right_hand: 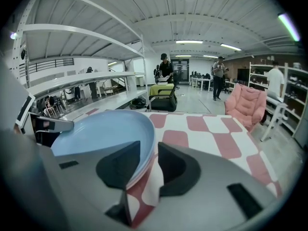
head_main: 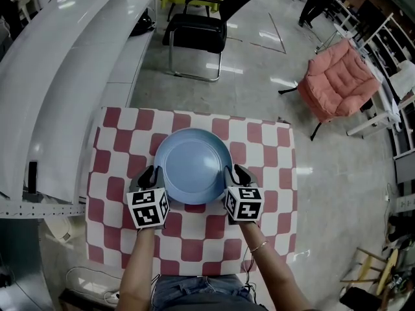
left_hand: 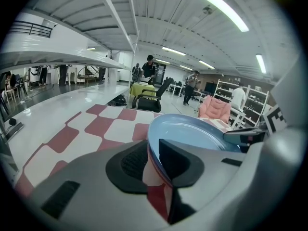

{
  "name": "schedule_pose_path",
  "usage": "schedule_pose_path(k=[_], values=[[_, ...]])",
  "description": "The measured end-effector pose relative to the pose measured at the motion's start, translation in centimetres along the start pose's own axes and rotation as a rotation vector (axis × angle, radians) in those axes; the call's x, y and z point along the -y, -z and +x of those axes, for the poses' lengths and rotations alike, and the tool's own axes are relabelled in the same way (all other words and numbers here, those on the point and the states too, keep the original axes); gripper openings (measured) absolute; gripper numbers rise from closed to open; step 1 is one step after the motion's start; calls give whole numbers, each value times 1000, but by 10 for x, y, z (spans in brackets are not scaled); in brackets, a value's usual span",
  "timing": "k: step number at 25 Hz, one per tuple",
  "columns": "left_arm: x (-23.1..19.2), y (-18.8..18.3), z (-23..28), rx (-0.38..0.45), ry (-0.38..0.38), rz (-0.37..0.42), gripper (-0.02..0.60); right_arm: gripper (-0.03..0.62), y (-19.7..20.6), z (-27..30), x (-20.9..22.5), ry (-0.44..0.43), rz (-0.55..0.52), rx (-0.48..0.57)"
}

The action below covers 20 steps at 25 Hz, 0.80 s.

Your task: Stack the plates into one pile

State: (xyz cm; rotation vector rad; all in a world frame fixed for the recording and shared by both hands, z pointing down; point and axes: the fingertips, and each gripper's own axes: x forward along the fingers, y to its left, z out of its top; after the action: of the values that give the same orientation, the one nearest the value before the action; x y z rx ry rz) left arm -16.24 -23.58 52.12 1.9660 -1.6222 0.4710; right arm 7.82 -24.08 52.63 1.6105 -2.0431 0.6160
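Observation:
A light blue plate [head_main: 194, 164] lies on top of a pile at the middle of the red-and-white checked table [head_main: 194, 241]; thin rims of other plates show under it in the right gripper view. My left gripper [head_main: 152, 172] is at the plate's left edge and my right gripper [head_main: 237, 172] at its right edge. In the left gripper view the blue plate [left_hand: 192, 131] has its rim between the jaws of the left gripper [left_hand: 151, 160], with cloth showing beside it. In the right gripper view the plate [right_hand: 101, 131] sits the same way in the right gripper [right_hand: 149, 165].
A long white shelf unit [head_main: 58, 76] runs along the table's left side. Beyond the table stand a black chair [head_main: 201, 28] and a pink armchair [head_main: 337, 80]. People stand far back in the hall.

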Motion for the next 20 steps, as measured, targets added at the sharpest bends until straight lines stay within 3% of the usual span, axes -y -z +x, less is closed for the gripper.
schedule_pose_path(k=[12,20], values=[[3,-16,-21,72,55,-10,52,107,-25,-32,-20,-24,9,103],[14,-26,-42,116,103,2,34,32,-34,-56,-28,-42,2,162]])
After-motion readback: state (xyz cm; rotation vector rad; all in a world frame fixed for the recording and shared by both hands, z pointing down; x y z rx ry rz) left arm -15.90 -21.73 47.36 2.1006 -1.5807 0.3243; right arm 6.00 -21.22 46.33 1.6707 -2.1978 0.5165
